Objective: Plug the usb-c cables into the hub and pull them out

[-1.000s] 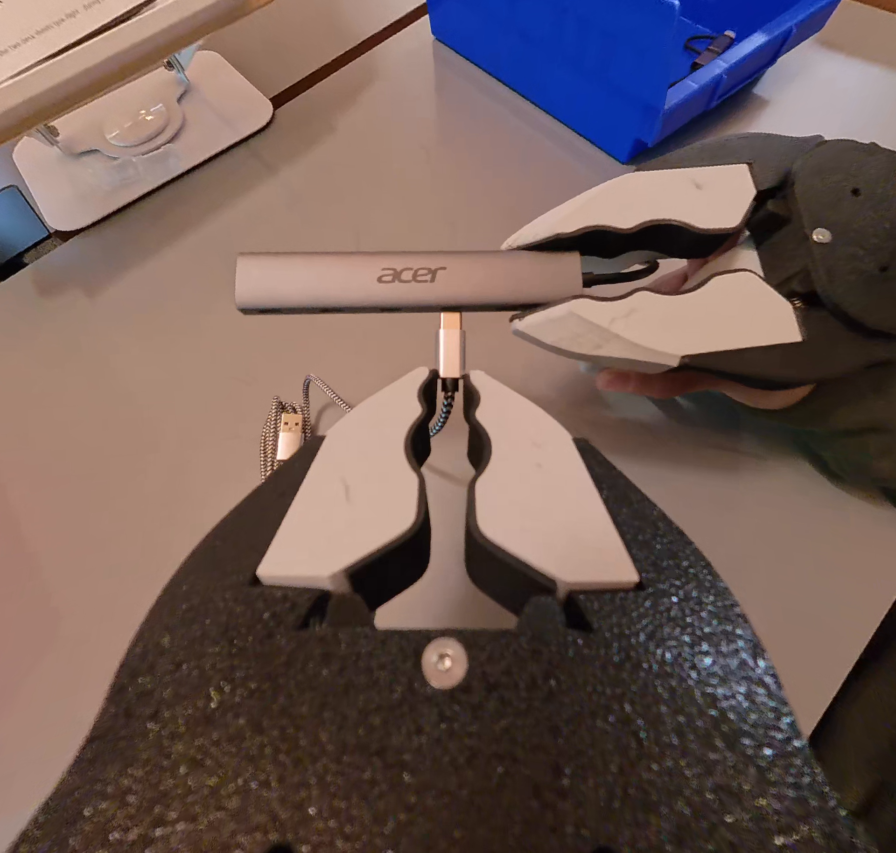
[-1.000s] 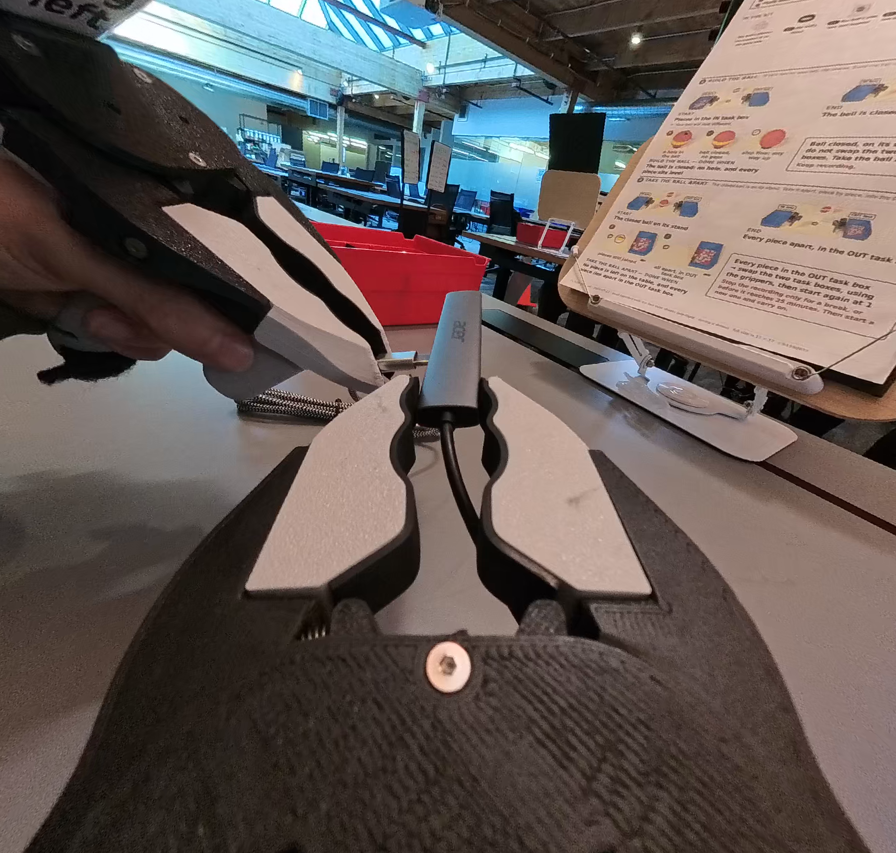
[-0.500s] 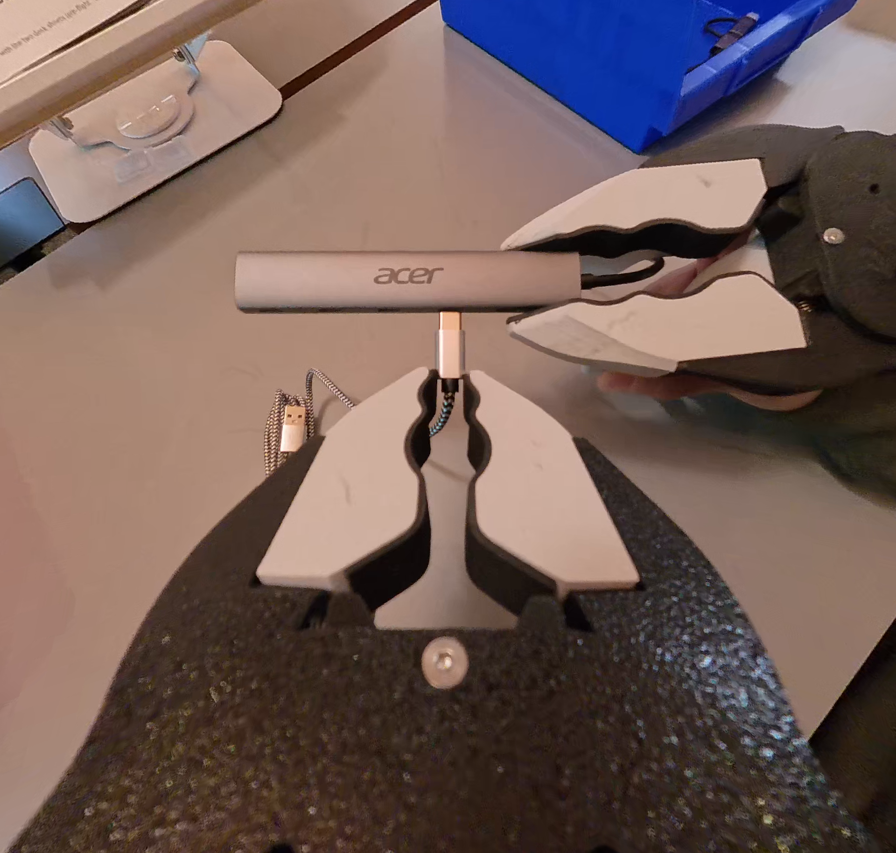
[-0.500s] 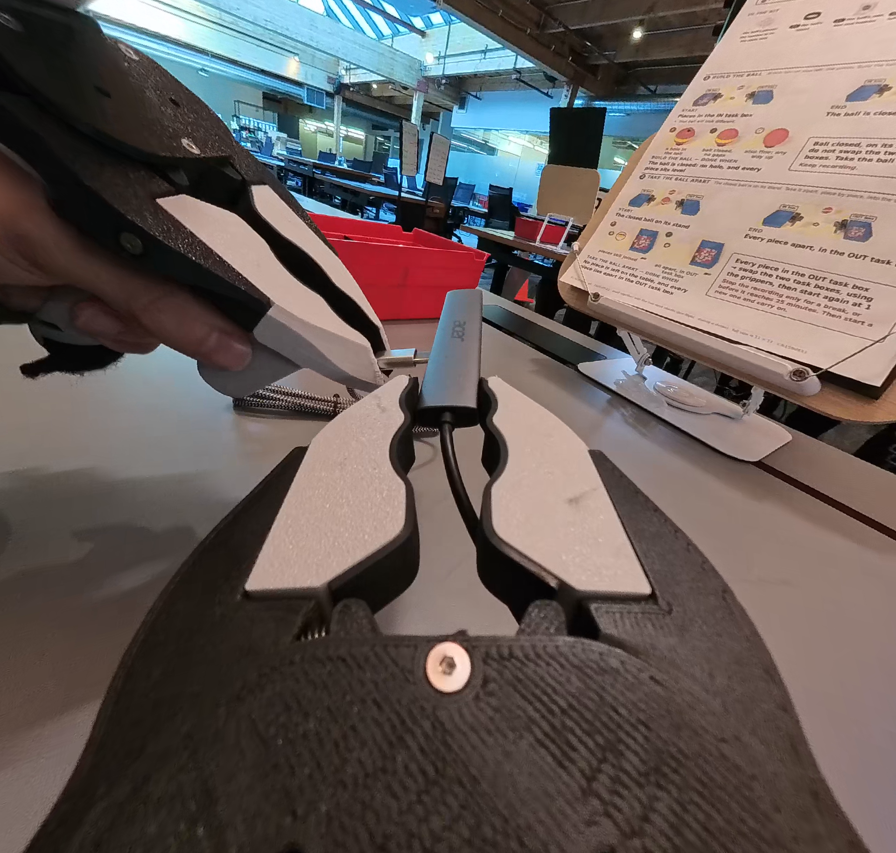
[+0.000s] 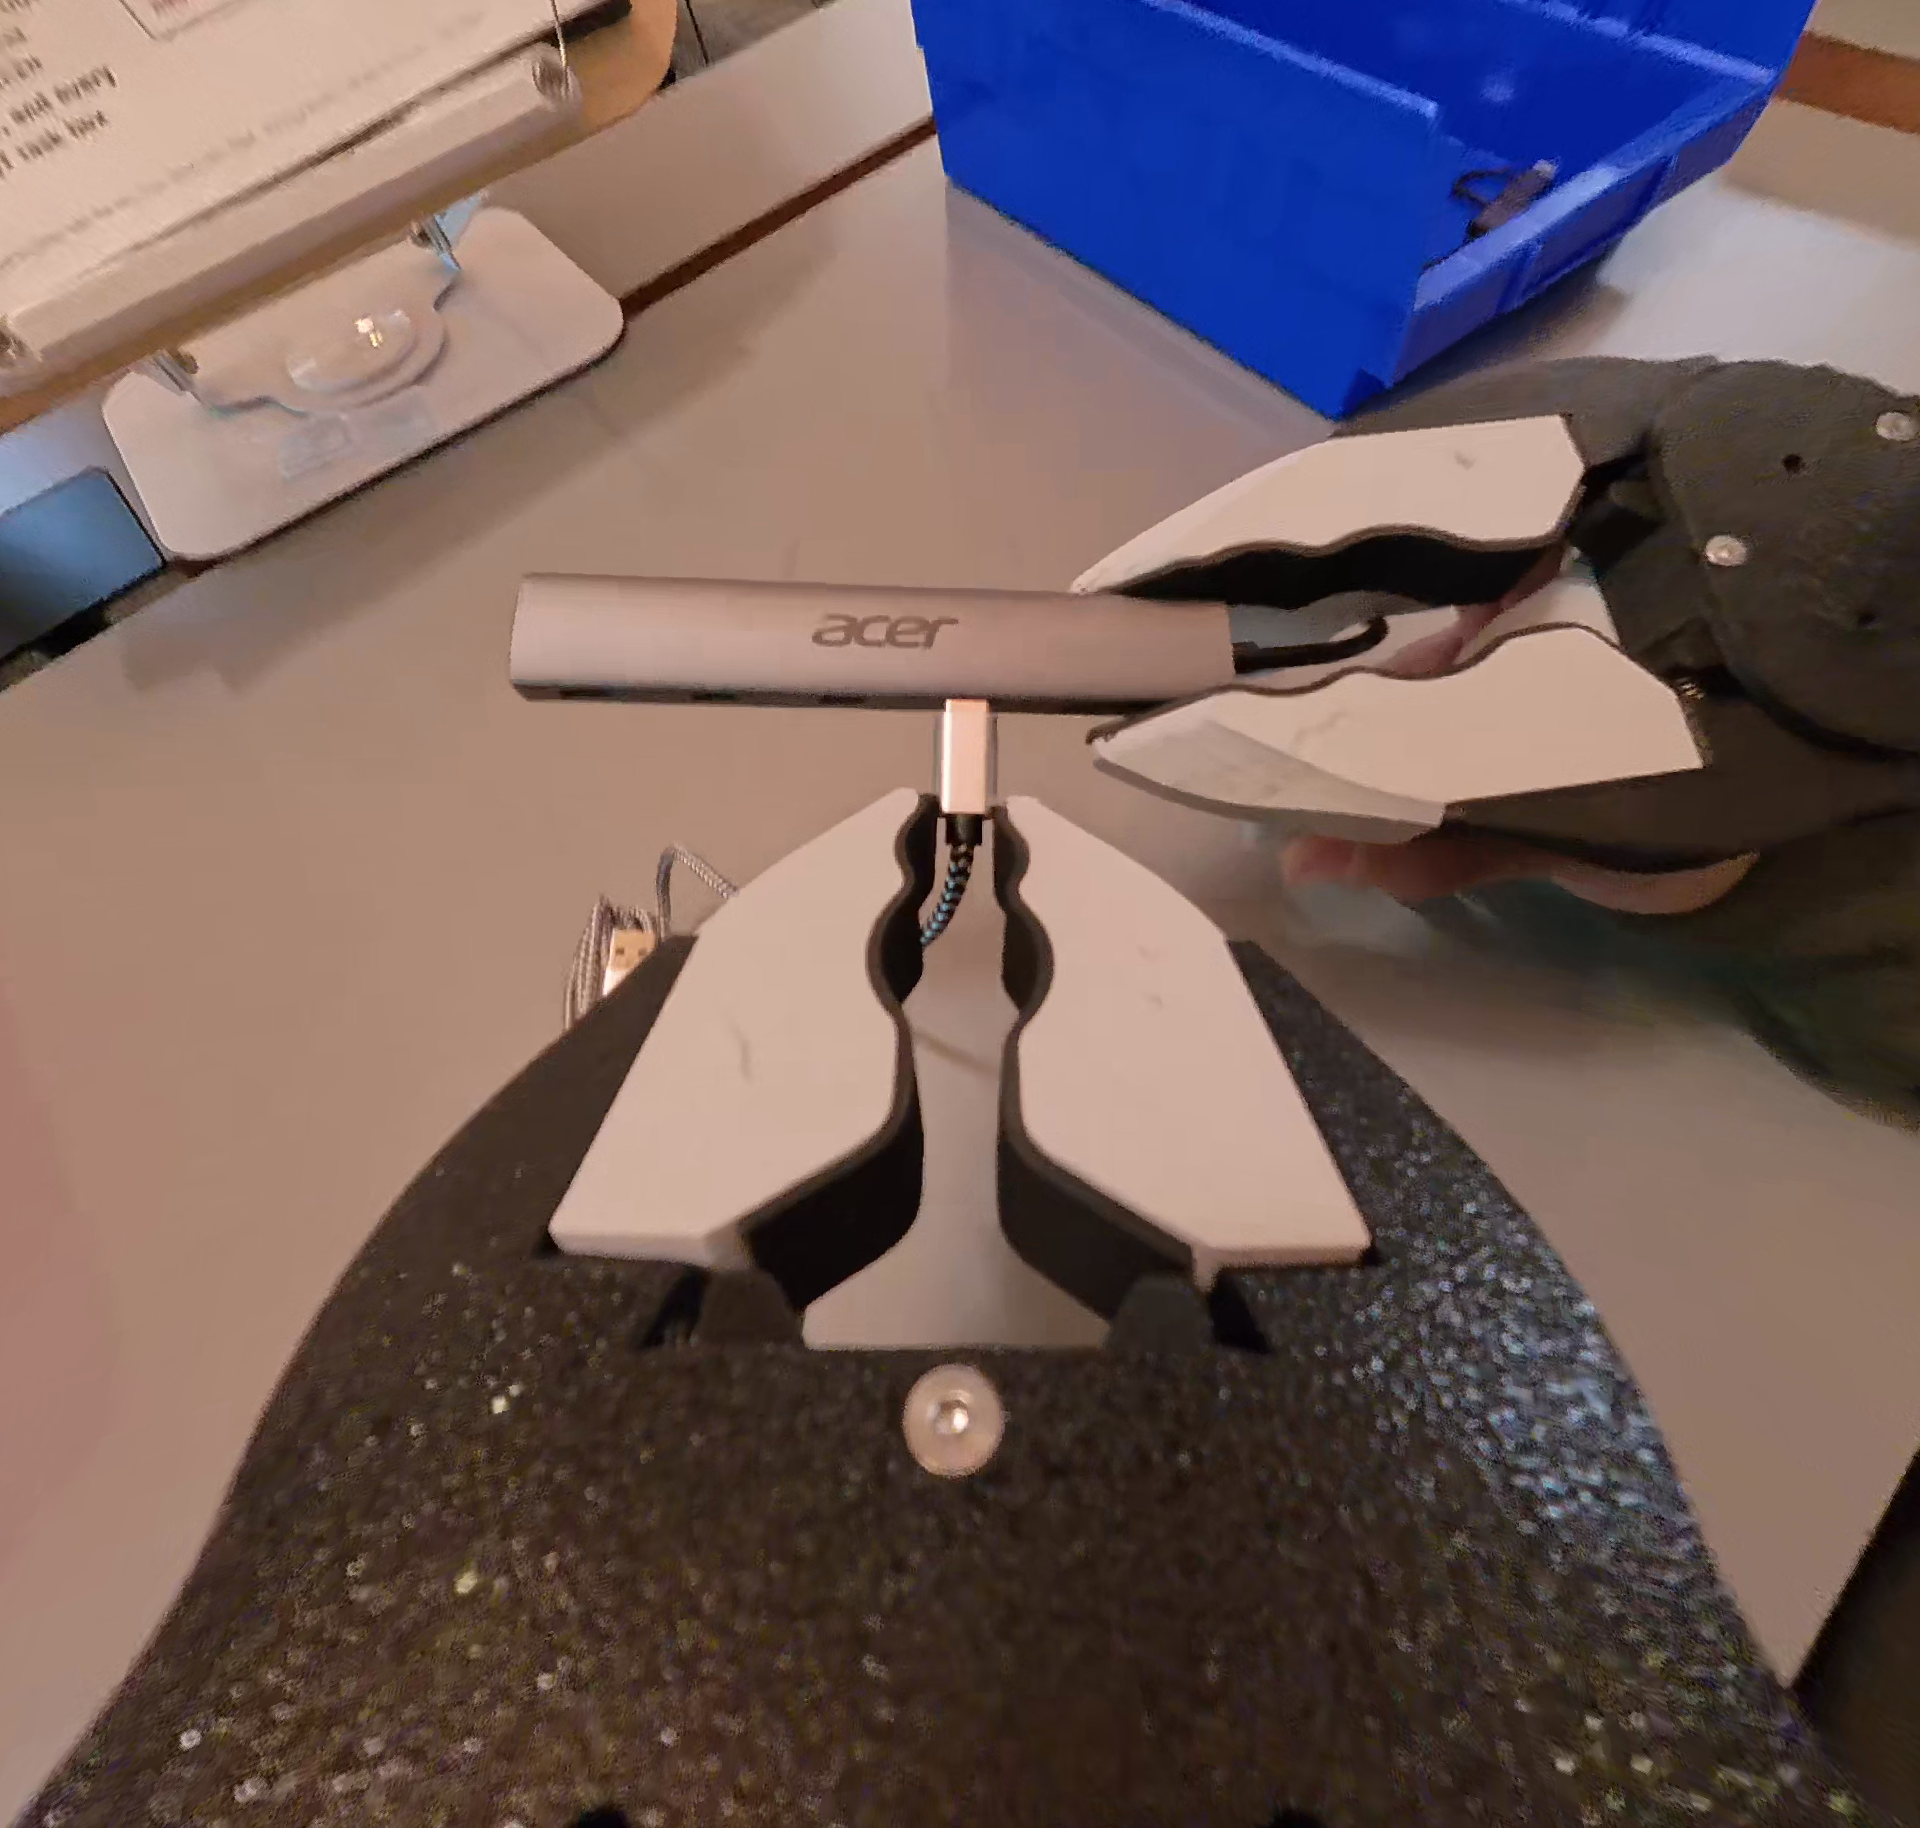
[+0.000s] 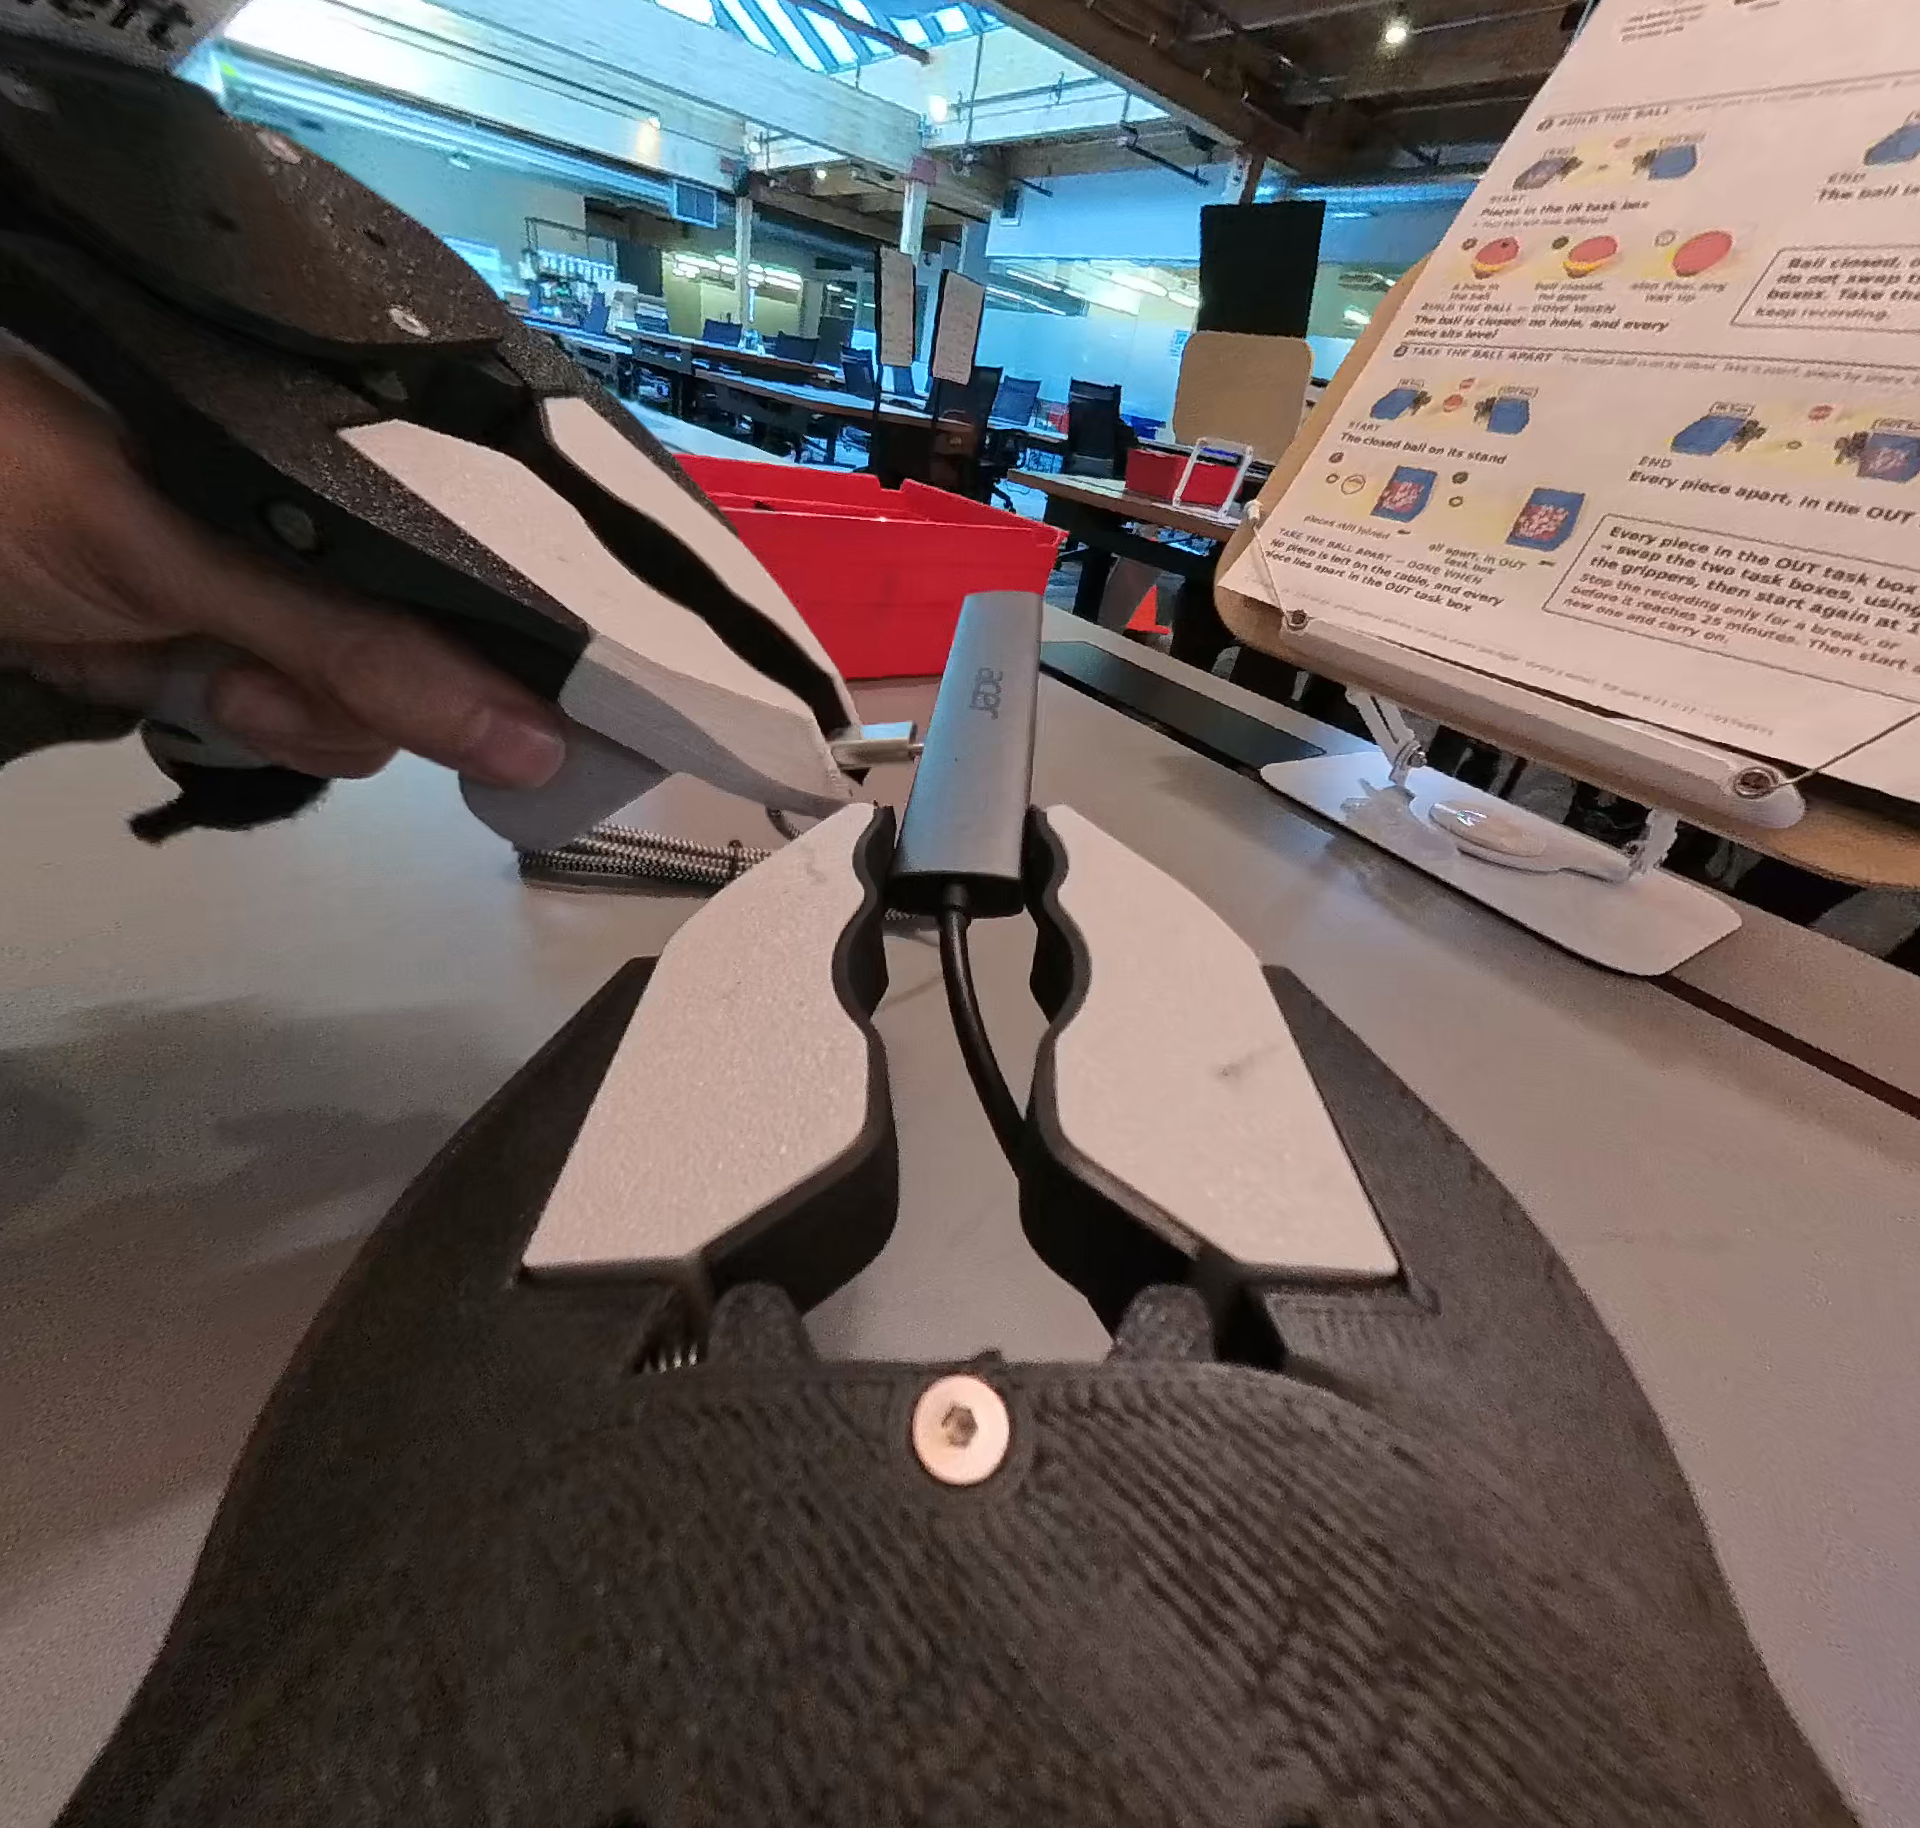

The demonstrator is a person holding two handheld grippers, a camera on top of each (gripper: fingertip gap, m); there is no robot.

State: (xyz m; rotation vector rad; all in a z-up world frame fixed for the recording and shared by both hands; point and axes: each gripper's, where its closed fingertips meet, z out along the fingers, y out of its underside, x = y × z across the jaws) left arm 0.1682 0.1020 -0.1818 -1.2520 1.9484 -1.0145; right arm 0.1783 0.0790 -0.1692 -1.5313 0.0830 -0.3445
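Note:
The grey USB hub (image 5: pixel 831 640) is held above the table, gripped at its cable end by my right gripper (image 6: pixel 956 833), which is shut on it; the hub's black lead (image 6: pixel 971 1009) runs back between the fingers. My left gripper (image 5: pixel 956 817) is shut on the silver USB-C plug (image 5: pixel 966 755) of a braided cable. The plug tip meets the hub's long side; how deep it sits I cannot tell. In the right wrist view the left gripper (image 6: pixel 831 739) comes in from the left with the plug (image 6: pixel 878 739) against the hub (image 6: pixel 982 729). The right gripper (image 5: pixel 1101 666) also shows in the left wrist view.
A blue bin (image 5: pixel 1299 116) stands behind the hub, a red bin (image 6: pixel 883 573) on the far side. A document stand (image 5: pixel 312 344) with printed sheets stands at the table's edge. The braided cable's slack (image 6: pixel 644 853) and its other plug (image 5: pixel 623 947) lie on the grey table. The grippers are tip to tip, or close to it.
Both grippers keep their hold. The hub has tilted slightly, its gripped end lower. The left wrist view has shifted, so the stand and blue bin sit lower in frame.

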